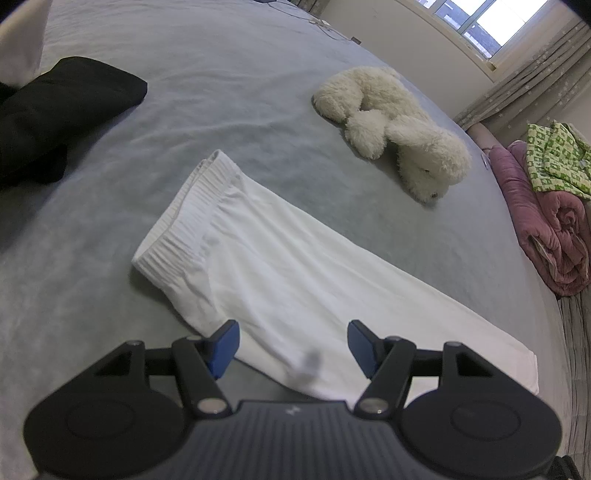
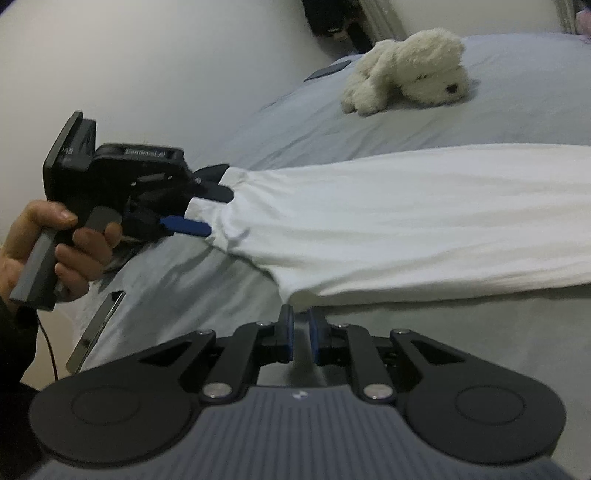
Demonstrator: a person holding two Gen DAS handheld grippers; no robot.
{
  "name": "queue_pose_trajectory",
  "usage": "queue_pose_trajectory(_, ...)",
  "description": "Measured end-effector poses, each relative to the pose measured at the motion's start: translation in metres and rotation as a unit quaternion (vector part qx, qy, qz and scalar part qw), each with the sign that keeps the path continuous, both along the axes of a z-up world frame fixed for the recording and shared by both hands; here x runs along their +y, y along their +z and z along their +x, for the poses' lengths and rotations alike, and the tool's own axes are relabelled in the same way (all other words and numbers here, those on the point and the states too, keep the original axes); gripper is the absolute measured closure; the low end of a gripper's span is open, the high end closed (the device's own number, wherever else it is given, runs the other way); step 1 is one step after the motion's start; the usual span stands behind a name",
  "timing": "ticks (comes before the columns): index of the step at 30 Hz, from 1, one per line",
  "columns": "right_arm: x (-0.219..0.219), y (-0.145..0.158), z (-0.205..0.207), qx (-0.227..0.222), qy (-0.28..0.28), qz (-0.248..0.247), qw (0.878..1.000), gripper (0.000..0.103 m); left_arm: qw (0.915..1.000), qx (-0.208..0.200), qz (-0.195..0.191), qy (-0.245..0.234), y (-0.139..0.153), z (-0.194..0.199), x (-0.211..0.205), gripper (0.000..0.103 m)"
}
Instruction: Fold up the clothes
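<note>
Your left wrist view shows the whole spread of the bed [image 1: 240, 92]: the white trousers [image 1: 266, 266] lying flat and folded lengthwise on the grey sheet, ribbed waistband [image 1: 184, 210] towards the far side, leg hems near the camera; a black garment [image 1: 62, 107] at the left edge; a white plush dog [image 1: 391, 125] beyond the trousers; a rolled pink quilt [image 1: 546, 229] with a green patterned cloth [image 1: 554, 162] on it at the right, under a window [image 1: 476, 22]. Your right wrist view shows none of those side items; it gives you the left tongs [image 2: 218, 210] from outside, your hand [image 2: 55, 243] wrapped around their handle, and a flat dark slab [image 2: 96, 328] at the bed's edge, too blurred to name.

The trousers [image 2: 406, 229] are plain white, softly creased, the hem end gathered and lifted slightly off the sheet where your left tongs meet it; the plush dog [image 2: 410, 70] lies well apart behind them.

Your left tongs [image 1: 293, 345] stand spread wide over the hem in their own view; the side view has the cloth lying between the blue pads [image 2: 184, 226], not squeezed. Your right tongs [image 2: 301, 332] are nearly pressed together with a narrow gap, just below the trousers' near corner; whether they touch the cloth you cannot tell, since that corner is blurred. The far end of the trousers is cut off at the right of the right wrist view.
</note>
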State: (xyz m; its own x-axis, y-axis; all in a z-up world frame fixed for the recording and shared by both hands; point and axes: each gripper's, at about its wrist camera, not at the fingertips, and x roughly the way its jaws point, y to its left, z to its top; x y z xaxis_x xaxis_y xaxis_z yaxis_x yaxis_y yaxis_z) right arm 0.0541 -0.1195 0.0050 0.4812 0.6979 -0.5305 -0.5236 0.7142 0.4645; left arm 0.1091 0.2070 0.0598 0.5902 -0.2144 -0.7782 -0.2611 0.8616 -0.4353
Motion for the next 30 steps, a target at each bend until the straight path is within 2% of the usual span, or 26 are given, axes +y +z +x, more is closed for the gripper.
queue_pose_trajectory(3, 0.002, 0.009, -0.002, -0.023, -0.005, -0.01, 1.0, 0.086, 1.0, 0.0, 0.0, 0.0, 0.0, 0.0, -0.001, 0.037)
queue_pose_trajectory(6, 0.006, 0.019, 0.0, -0.041, -0.014, 0.001, 0.999, 0.086, 1.0, 0.001, 0.001, 0.0, 0.0, 0.0, -0.001, 0.037)
queue_pose_trajectory(14, 0.035, 0.002, 0.004, -0.017, 0.0, -0.074, 0.997, 0.088, 0.9999, 0.005, 0.006, 0.008, -0.003, 0.001, 0.006, 0.034)
queue_pose_trajectory(19, 0.034, 0.009, -0.003, -0.033, -0.006, -0.085, 0.996, 0.086, 0.9988, 0.014, 0.007, 0.047, -0.008, 0.001, 0.028, 0.034)
queue_pose_trajectory(25, 0.043, 0.03, -0.008, -0.076, -0.002, -0.072, 0.995, 0.085, 0.9967, -0.002, 0.001, 0.081, 0.0, -0.003, 0.046, 0.034)
queue_pose_trajectory(27, 0.055, 0.026, -0.007, -0.086, 0.007, -0.097, 0.992, 0.085, 0.9957, -0.002, -0.001, 0.092, 0.0, -0.005, 0.051, 0.034)
queue_pose_trajectory(30, 0.068, 0.014, -0.014, -0.113, 0.019, -0.156, 0.981, 0.071, 0.9942, 0.0, -0.009, 0.107, -0.001, -0.006, 0.057, 0.034)
